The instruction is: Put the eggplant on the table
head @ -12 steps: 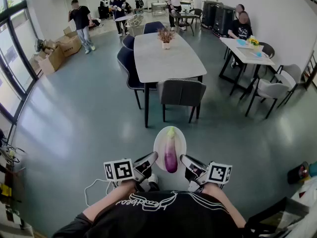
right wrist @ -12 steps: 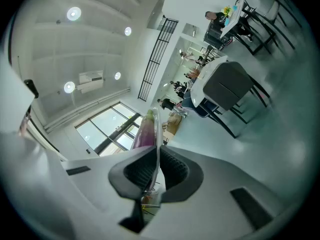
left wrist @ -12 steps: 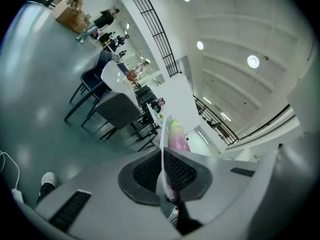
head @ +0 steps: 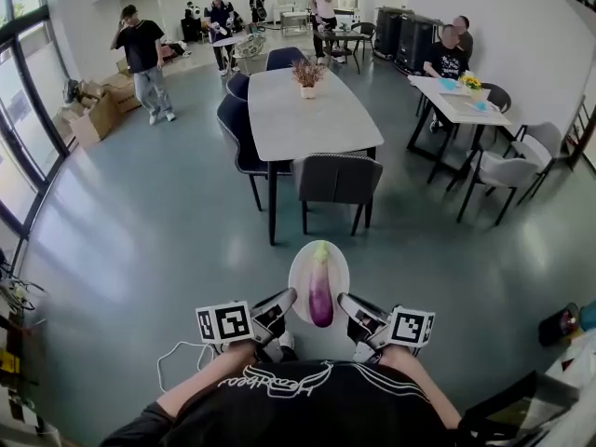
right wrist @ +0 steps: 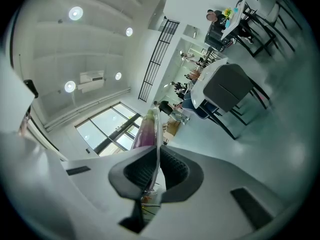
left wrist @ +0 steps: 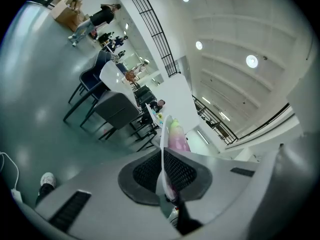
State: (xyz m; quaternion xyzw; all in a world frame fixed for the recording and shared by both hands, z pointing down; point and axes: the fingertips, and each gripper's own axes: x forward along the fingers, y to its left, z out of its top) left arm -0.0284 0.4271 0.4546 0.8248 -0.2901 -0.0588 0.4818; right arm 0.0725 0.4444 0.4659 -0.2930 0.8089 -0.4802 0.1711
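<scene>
A purple eggplant (head: 320,292) with a pale green end lies on a small white plate (head: 300,270), carried in front of me above the floor. My left gripper (head: 286,298) is shut on the plate's left rim and my right gripper (head: 346,300) on its right rim. In the left gripper view the plate (left wrist: 163,156) stands edge-on between the pads of the left gripper (left wrist: 163,173), with the eggplant (left wrist: 176,136) beyond. The right gripper view shows the right gripper (right wrist: 155,167) shut on the plate's rim (right wrist: 158,134) beside the eggplant (right wrist: 144,130). The long grey table (head: 303,112) stands ahead.
A grey chair (head: 337,180) stands at the table's near end, dark blue chairs (head: 233,119) along its left. A potted plant (head: 307,74) sits on the table. A second table with seated people (head: 458,96) is at the right. A person in black (head: 142,59) stands at the back left.
Both grippers and the plate with the eggplant keep their places in the view. The table and chair sit slightly lower in the picture. The person in black at the back left has moved.
</scene>
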